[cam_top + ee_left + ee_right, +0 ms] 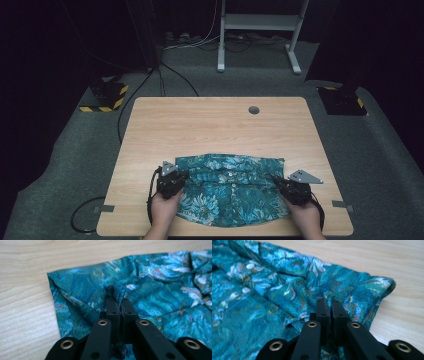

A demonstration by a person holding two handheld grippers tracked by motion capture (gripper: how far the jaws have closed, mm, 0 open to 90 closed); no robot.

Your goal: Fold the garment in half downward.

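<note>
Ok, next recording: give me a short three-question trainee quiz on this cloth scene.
1. True or false: the left gripper is shut on the teal patterned cloth.
2. Which part of the wooden table does the cloth cover: A the far half, B the near half, C the far left corner?
3. What does the right gripper pinch?

Key: 1 true. 2 B. 3 A fold of the same cloth, near its right edge.

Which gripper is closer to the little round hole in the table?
Right. The right gripper sits below the hole, slightly rightward; the left gripper is farther away, off to its lower left. Both grip the teal cloth.
</note>
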